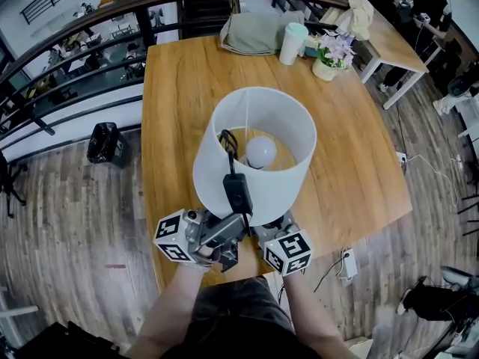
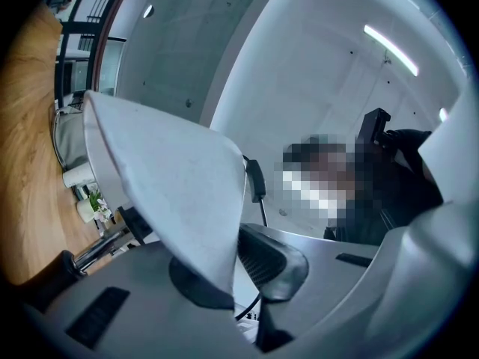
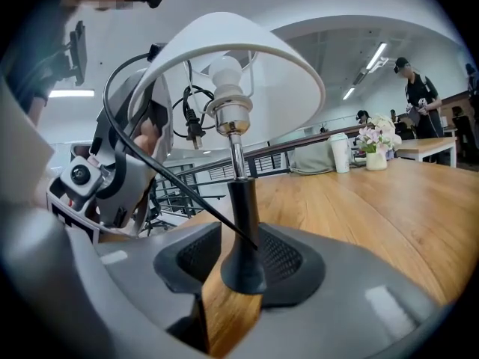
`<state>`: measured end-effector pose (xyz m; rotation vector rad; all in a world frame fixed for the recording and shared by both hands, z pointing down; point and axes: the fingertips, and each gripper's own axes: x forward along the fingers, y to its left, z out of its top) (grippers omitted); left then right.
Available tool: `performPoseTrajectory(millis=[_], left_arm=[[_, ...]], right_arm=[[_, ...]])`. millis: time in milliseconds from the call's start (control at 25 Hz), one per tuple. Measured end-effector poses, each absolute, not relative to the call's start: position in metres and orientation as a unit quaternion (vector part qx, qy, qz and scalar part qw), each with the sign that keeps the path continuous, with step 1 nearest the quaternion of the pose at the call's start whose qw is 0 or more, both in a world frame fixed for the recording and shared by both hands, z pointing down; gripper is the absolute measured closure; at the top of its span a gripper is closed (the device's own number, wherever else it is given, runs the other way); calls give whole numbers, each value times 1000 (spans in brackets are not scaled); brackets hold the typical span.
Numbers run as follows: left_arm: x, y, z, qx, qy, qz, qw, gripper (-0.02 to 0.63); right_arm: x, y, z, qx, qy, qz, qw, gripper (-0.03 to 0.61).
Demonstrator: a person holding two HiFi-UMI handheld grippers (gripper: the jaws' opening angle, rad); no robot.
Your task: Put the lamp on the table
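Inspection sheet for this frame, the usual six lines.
Surface: wooden table, plank floor below.
Job's things: lamp upright over the table's near edge; base hidden.
Clutter: grey bag, cup, flower pot at the far edge.
Grippers: left gripper shut on the shade rim; right gripper open around the lamp stem.
Cables: lamp cord with switch hangs over the shade; power strip on floor.
Surroundings: railing, black bin, person at another table.

The lamp (image 1: 258,152) stands about upright in front of me at the near edge of the wooden table (image 1: 344,148). It has a white drum shade (image 1: 217,167) with a round bulb (image 1: 261,150) inside. A black cord (image 1: 237,193) hangs over the rim. The black stem (image 3: 241,200) and base (image 3: 241,271) sit low over the wood.
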<state>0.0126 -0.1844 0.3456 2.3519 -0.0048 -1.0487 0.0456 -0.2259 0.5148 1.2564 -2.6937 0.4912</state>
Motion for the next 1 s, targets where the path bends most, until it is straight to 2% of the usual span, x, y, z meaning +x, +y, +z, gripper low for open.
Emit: performPoseTrajectory(millis=[360, 1000], left_arm=[[10, -177, 349, 876, 0, -388, 286, 594], [5, -165, 359, 875, -6, -382, 298, 565]], right_arm=[[46, -213, 511, 417, -892, 159, 70, 462], [52, -203, 517, 450, -875, 155, 86, 463]])
